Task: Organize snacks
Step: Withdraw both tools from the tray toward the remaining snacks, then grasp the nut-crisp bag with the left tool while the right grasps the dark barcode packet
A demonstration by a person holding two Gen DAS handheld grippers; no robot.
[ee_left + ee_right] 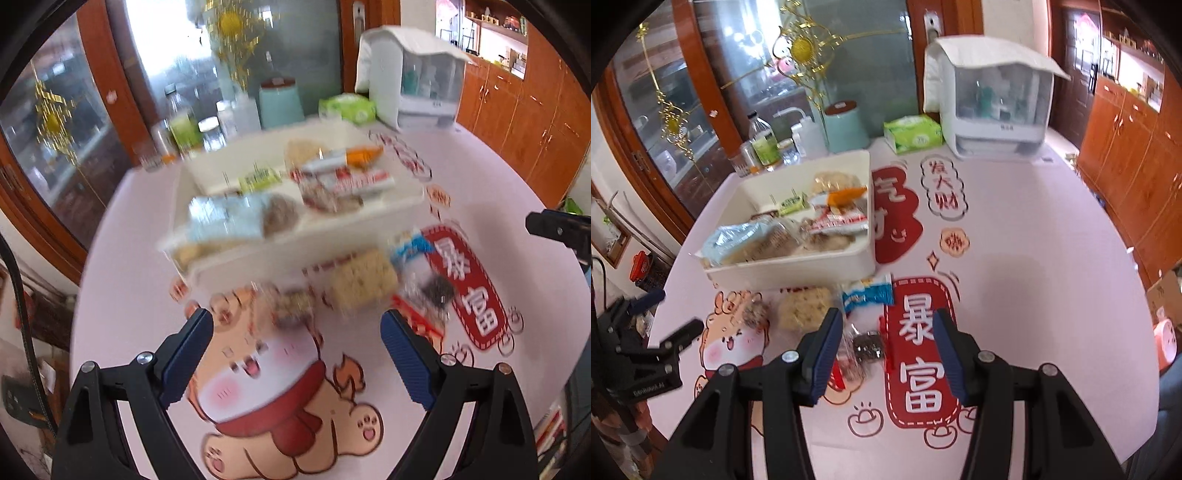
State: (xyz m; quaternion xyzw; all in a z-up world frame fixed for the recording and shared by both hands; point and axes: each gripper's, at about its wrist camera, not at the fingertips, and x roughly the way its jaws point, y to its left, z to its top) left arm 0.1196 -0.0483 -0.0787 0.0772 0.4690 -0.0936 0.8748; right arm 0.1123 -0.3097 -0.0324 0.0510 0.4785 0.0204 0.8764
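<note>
A white bin [280,254] [798,267] on the pink table holds several snack packs. In front of it lie loose snacks: a small brown puffed snack [295,306] [755,314], a yellow rice cake [364,282] [805,306], a blue-white wrapper [410,247] [868,291] and a clear pack with dark contents [432,291] [866,345]. My left gripper [295,354] is open and empty, just short of the brown snack. My right gripper [884,354] is open, with the clear pack between its fingers on the table. The left view is blurred.
At the table's back stand bottles and jars [764,147], a teal canister [846,127], a green tissue pack [912,133] and a white covered rack [997,107]. Glass doors are behind, wooden cabinets [1126,155] to the right. The left gripper also shows at the right view's left edge [650,332].
</note>
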